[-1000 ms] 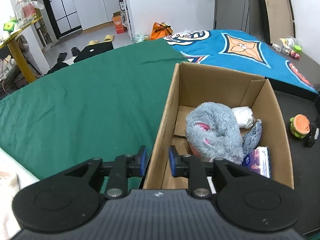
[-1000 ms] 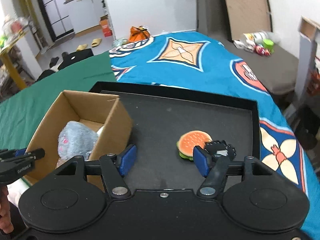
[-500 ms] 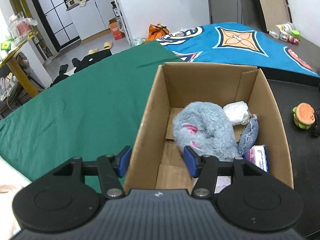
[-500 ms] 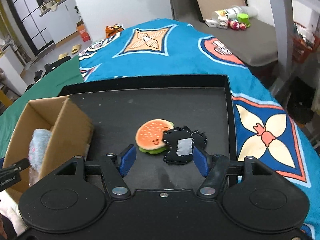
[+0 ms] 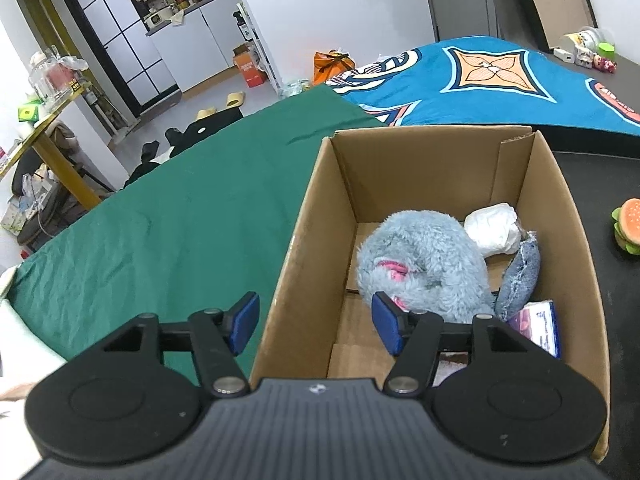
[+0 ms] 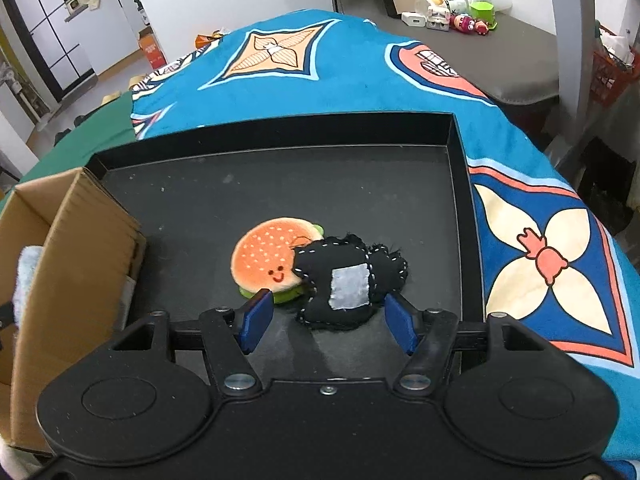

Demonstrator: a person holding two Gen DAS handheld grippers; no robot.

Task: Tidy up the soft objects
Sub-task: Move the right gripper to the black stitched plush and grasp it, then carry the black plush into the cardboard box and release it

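Right claw (image 6: 326,322) stands wide and empty, low in frame, before the black pouch (image 6: 350,280); straddle it alone, clear of the burger (image 6: 272,258), then close.

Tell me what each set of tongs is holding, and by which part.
Nothing. The left tongs are opening astride the cardboard box wall; the right tongs stand open before the black plush.

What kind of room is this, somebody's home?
Most likely a lived-in flat. Behind the table there is a kitchen counter crowded with appliances, slippers lie on the floor, and a patterned blue blanket covers the table under the black tray.
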